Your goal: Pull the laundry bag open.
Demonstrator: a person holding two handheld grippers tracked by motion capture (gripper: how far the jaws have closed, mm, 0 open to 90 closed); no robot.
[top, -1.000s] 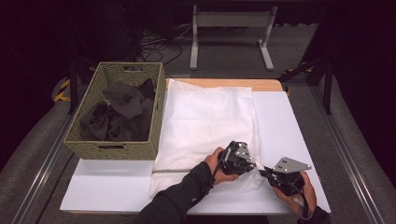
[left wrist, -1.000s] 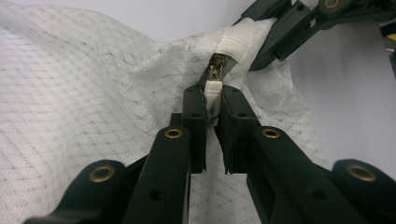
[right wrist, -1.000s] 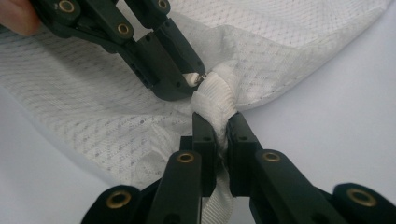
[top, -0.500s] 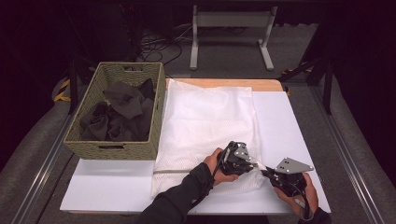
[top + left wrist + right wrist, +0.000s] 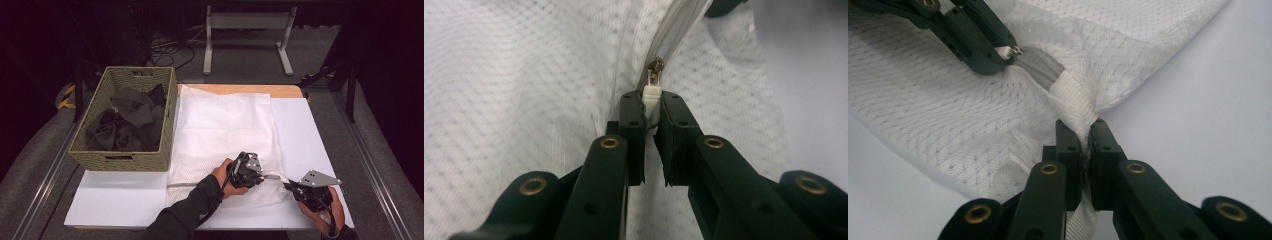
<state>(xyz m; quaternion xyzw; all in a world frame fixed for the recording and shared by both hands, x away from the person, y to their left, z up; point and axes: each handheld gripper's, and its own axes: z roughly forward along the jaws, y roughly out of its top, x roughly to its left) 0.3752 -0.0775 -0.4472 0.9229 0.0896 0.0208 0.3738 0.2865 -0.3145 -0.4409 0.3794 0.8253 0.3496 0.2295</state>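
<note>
A white mesh laundry bag [image 5: 225, 125] lies flat on the white table cover. In the left gripper view its zipper pull [image 5: 651, 97], white with a small metal slider above, is pinched between the pads of my left gripper [image 5: 651, 107]. From above, the left gripper [image 5: 261, 176] rests on the bag's near right part. My right gripper [image 5: 1083, 132] is shut on the white woven tab [image 5: 1073, 97] at the bag's corner, by the zipper's end. In the high view the right gripper [image 5: 291, 185] sits just right of the left one, with a short stretch of zipper between them.
A woven basket [image 5: 125, 160] holding dark clothes [image 5: 130, 120] stands left of the bag. The white table cover [image 5: 305, 130] has bare room right of the bag and at the near left. Metal rails run along both table sides, and a stand's legs are behind.
</note>
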